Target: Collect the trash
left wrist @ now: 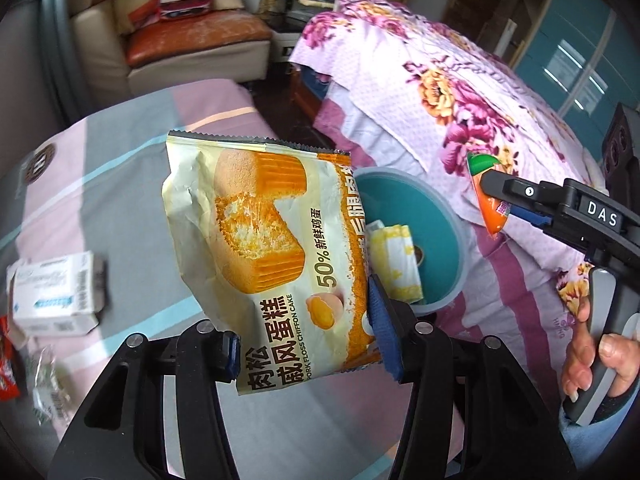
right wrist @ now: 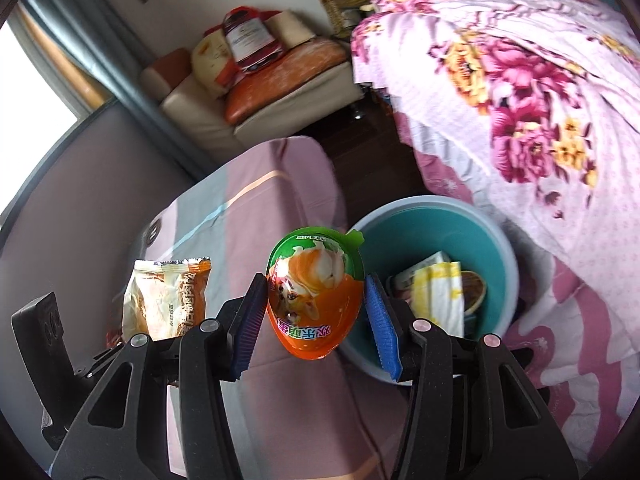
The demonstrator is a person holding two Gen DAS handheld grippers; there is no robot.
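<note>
My left gripper [left wrist: 308, 332] is shut on a yellow chiffon cake wrapper [left wrist: 264, 256] and holds it in the air left of the teal bin [left wrist: 448, 220]. The wrapper also shows in the right wrist view [right wrist: 164, 300]. My right gripper [right wrist: 316, 316] is shut on an orange and green egg-shaped package [right wrist: 314, 296], held just left of the teal bin [right wrist: 492, 248]. The egg package [left wrist: 486, 196] and right gripper [left wrist: 496, 200] show in the left wrist view above the bin's right side. The bin holds a yellow-white wrapper [right wrist: 438, 296] and other trash.
A white box [left wrist: 56, 292], a red wrapper [left wrist: 8, 364] and a clear crumpled wrapper [left wrist: 50, 384] lie on the striped pink and grey surface [left wrist: 120, 184] at left. A floral-covered bed [right wrist: 520, 120] is at right, an armchair [right wrist: 256, 92] at the back.
</note>
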